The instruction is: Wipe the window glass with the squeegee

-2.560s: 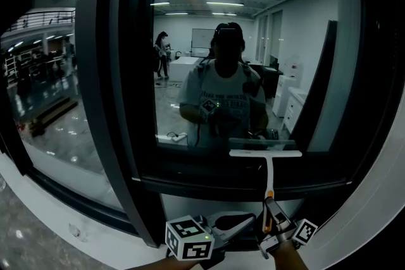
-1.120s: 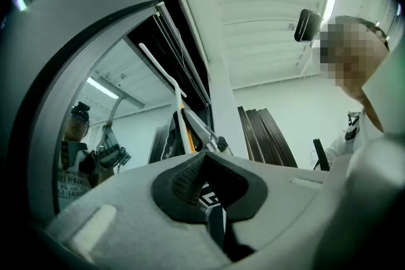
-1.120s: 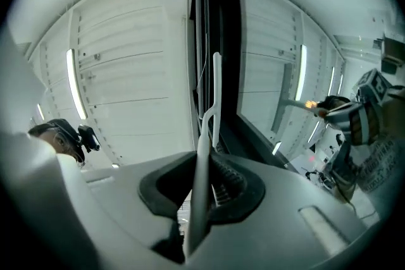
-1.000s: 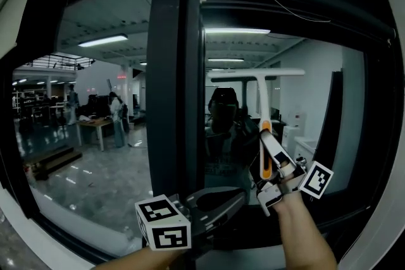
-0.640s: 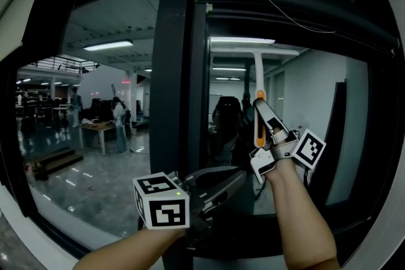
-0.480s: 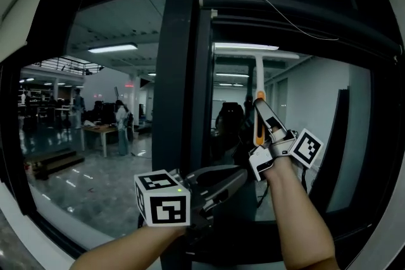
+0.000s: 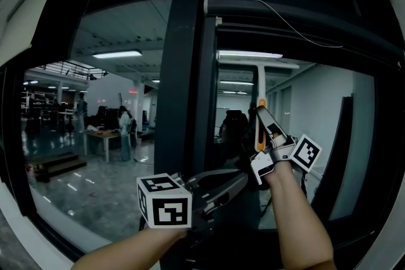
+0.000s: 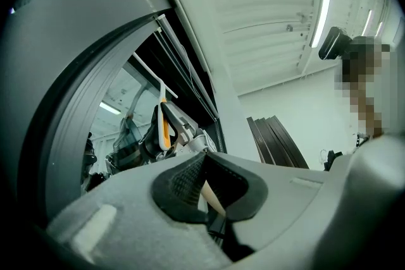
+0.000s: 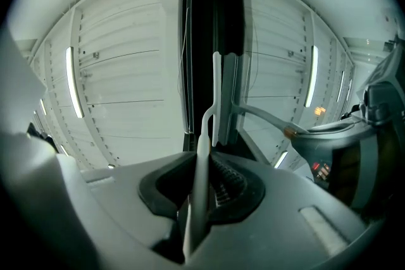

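Observation:
The squeegee (image 7: 259,64) is held upright against the right window glass (image 7: 297,129), its white blade just under the top of the frame. My right gripper (image 7: 261,118) is shut on its orange-and-white handle, arm raised. In the right gripper view the handle (image 9: 202,155) runs up between the jaws, and the blade (image 9: 217,95) shows edge-on against the dark frame. My left gripper (image 7: 239,177) hangs lower, in front of the centre post, jaws together and holding nothing. The left gripper view shows its pads meeting (image 8: 201,164), with the squeegee (image 8: 163,123) beyond.
A wide dark centre post (image 7: 183,85) splits the window into a left pane (image 7: 95,110) and the right one. A dark top rail (image 7: 297,16) with a thin wire runs above the blade. The glass reflects ceiling lights and a room with desks and people.
Since 2.6 s ago the right gripper has carried the squeegee from the bottom of the pane up to its top edge. The left gripper has stayed low by the post.

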The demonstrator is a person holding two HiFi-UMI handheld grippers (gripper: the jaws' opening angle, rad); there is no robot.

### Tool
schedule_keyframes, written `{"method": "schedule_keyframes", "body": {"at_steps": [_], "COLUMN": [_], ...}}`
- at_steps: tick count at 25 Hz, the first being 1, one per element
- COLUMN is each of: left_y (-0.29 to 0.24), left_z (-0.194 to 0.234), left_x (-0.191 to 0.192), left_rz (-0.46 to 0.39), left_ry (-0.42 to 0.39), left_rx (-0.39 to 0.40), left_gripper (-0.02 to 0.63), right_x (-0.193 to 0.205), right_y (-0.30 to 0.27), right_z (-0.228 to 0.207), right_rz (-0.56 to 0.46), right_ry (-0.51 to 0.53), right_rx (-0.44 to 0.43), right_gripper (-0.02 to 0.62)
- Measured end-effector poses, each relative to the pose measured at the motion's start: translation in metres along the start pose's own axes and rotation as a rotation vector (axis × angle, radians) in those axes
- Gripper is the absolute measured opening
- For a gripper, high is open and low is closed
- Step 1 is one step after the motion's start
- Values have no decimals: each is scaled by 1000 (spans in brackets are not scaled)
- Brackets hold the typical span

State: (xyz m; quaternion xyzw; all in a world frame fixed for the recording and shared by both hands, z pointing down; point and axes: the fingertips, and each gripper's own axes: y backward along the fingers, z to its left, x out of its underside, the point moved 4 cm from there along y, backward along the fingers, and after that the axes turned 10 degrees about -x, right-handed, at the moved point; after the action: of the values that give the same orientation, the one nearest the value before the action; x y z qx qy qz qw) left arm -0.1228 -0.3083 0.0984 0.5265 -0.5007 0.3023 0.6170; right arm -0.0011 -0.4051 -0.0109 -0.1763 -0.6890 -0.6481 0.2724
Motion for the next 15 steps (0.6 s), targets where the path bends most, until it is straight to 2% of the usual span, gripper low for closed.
{"method": "schedule_keyframes", "body": {"at_steps": [15], "left_y": [-15], "left_z": [8], "left_x": [14], "left_rz": [7], "left_ry": [37], "left_rx": [16], "left_gripper": [0], "right_x": [6], "right_y": [5], "right_z": [-11], "right_rz": [-16], "right_ry": [-20], "right_rx": [-25], "right_gripper": [63]}}
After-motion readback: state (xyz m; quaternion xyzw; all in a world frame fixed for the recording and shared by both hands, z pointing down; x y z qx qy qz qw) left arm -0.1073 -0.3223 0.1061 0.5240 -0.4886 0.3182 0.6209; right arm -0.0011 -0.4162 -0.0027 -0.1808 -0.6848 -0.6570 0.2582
